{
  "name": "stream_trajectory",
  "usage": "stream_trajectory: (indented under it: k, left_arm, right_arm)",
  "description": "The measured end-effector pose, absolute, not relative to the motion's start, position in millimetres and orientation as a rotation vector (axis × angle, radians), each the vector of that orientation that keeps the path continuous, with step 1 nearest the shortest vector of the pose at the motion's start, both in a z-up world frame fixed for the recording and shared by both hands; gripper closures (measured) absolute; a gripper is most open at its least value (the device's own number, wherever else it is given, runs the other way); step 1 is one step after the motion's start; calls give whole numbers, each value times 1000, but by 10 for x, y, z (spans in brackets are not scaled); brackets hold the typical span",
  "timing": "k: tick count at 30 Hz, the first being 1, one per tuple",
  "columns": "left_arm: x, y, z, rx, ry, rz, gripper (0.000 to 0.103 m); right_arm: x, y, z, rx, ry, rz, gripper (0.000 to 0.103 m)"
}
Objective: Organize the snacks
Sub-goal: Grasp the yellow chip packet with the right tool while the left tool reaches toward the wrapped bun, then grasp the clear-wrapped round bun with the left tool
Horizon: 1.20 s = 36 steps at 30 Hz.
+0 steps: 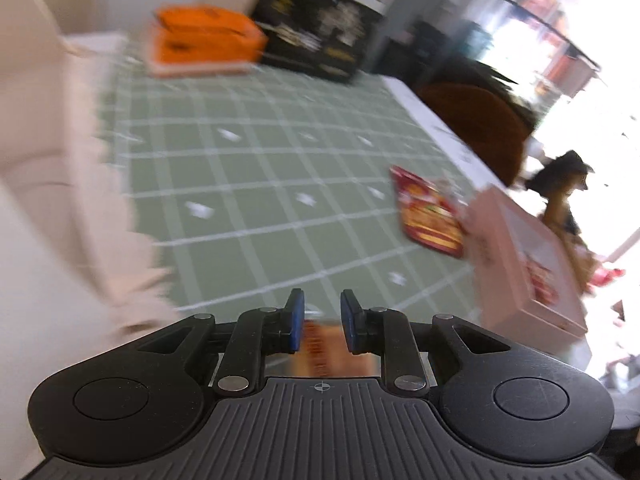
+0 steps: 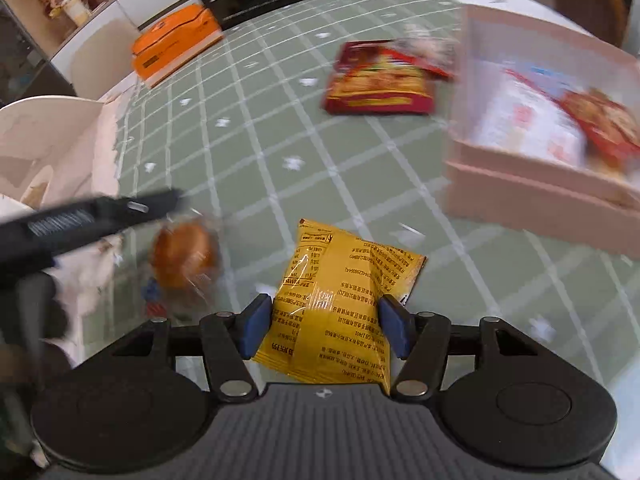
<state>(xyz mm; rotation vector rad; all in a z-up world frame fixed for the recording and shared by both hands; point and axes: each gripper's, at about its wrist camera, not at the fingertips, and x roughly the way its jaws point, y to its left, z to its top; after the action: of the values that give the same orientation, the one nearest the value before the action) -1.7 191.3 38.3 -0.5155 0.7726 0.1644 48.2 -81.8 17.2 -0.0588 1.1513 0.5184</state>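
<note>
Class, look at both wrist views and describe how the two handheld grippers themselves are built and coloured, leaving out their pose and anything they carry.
The left gripper and right gripper look alike: a dark grey ribbed body with a small crosshair mark, two round black discs at the sides, and black linkage arms with silver pivot pins. Each finger ends in a flat blue pad. No cables or sleeves show.

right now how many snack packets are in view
5: yellow packet in the right gripper, clear-wrapped bun at the left gripper, red packet on the mat, two in the pink box. More may be hidden.
</note>
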Motion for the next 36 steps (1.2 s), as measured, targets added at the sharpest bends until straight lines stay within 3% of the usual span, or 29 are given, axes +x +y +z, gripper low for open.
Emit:
stream_trajectory:
  k: [8,13,20,25,36]
  left_arm:
    - [-7,1560,214,-375,847,152,78]
    - [164,1237,253,-267,873,72,78]
    - [308,1012,241,-242,895,-13,78]
    - [331,1003,193,-309,915,-175,72]
    - [215,1112,88,-496,923,-196,72]
  right_arm:
    - [229,-1413,129,-148,1000,370,43]
    - [209,-1649,55,-103,1009,331,31]
    - [95,-1668,-21,-147,987,312,27]
    - [61,-1636,-25,-169,970,316,25]
    - [5,-1482,254,-142,830,381,25]
